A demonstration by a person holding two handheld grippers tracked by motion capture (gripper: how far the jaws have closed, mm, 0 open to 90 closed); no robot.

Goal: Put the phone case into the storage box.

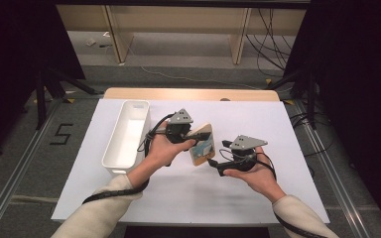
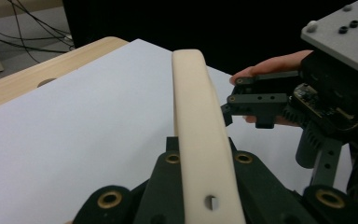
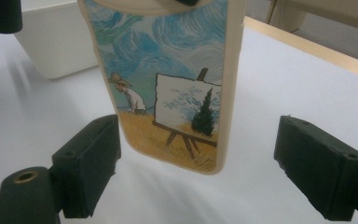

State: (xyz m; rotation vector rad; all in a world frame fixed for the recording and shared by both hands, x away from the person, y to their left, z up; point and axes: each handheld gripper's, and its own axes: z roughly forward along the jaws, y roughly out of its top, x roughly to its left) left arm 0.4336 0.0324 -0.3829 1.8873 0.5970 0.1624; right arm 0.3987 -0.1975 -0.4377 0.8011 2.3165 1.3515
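- Black jaws of the right claw (image 3: 200,172) stand wide at the bottom of the right gripper view, one on each side of the phone case (image 3: 168,84), with a clear gap to either edge; they hold nothing.
- Painted with a swirling blue sky, a figure and an easel, the phone case hangs above the white counter (image 3: 307,93), its lower end level with those jaws.
- At the bottom of the left gripper view, the left claw (image 2: 205,186) is clamped tight on the cream rim of the phone case (image 2: 196,116), which runs up the middle of the frame.
- From the high view, the case (image 1: 202,144) sits mid-frame between both hands, off the counter, and the white bin (image 1: 127,136) left of centre looks empty.
- My reading: lifting is done; a handover or two-claw hold is just beginning, and any placing in the bin remains.
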